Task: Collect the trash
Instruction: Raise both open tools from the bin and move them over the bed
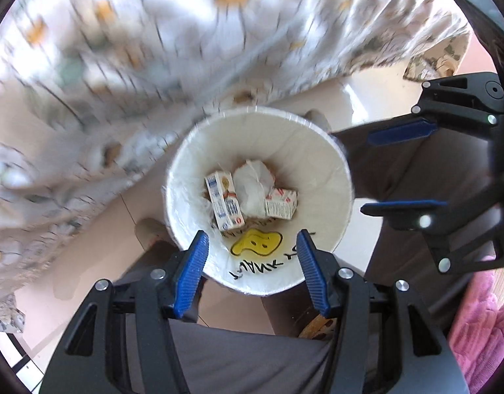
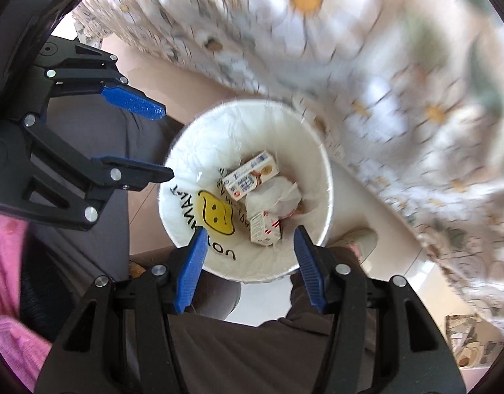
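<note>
A: Trash [image 1: 250,192] is located at the bottom of the white bin [image 1: 334,167], which stands on the floor. Contents: two small cartons, one tall [image 1: 224,202] and one with red stripes [image 1: 281,203], and a crumpled white wad [image 1: 252,187] between them. A thin plastic liner printed with a yellow smiley [image 1: 257,241] covers the inner wall.

B: Handling properties?

A: Judged light throughout. The cartons appear to be thin card: they hold shape under moderate pressure and crush under a hard clamp. The wad is soft and will compress. The liner is slick film and tears if snagged. Recommended hold, if removal is intended: gather the liner film at the rim, not the items themselves.

B: Position relative to the jaws?

A: Left gripper [image 1: 252,266] points down into the bin mouth; its jaws stand apart with nothing between them. The near rim shows in the gap, the trash well below and beyond the tips. Right gripper [image 2: 250,259] is in the same state: jaws apart, empty, framing the near rim, the striped carton [image 2: 265,228] just past the tips in its view. Neither touches the bin.

B: Surroundings?

A: A floral cloth [image 2: 399,82] hangs beside the bin; the person's legs [image 1: 239,358] flank it.
</note>
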The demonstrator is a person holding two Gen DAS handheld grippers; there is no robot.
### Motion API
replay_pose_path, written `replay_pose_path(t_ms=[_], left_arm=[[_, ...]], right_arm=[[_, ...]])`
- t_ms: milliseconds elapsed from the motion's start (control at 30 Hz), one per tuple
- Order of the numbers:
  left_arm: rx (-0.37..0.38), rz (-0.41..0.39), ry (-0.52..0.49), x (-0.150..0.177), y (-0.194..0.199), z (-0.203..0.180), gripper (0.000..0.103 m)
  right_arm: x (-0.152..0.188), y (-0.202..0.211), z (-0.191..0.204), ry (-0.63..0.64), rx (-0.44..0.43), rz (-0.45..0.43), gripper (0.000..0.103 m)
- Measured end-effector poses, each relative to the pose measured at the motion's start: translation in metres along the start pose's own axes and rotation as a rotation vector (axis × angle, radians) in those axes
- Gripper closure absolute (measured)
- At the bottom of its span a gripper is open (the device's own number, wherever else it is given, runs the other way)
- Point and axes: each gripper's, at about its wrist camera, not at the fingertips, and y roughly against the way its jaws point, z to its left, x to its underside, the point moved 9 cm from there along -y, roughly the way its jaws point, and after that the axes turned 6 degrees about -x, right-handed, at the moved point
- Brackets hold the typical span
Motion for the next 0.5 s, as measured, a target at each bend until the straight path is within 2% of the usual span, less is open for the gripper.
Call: replay_pose_path(t_ms=[300, 500], left_arm=[[-0.058, -0.192, 0.01, -0.046, 0.107, 0.02, 0.045], [-0.106, -0.268, 0.024, -0.087, 0.156, 0.042, 0.045]], right_arm=[[-0.025, 0.112, -0.011, 0.048, 0.12, -0.157, 0.047], [-0.049, 0.176, -0.03, 0.073, 0.207, -0.222, 0.047]])
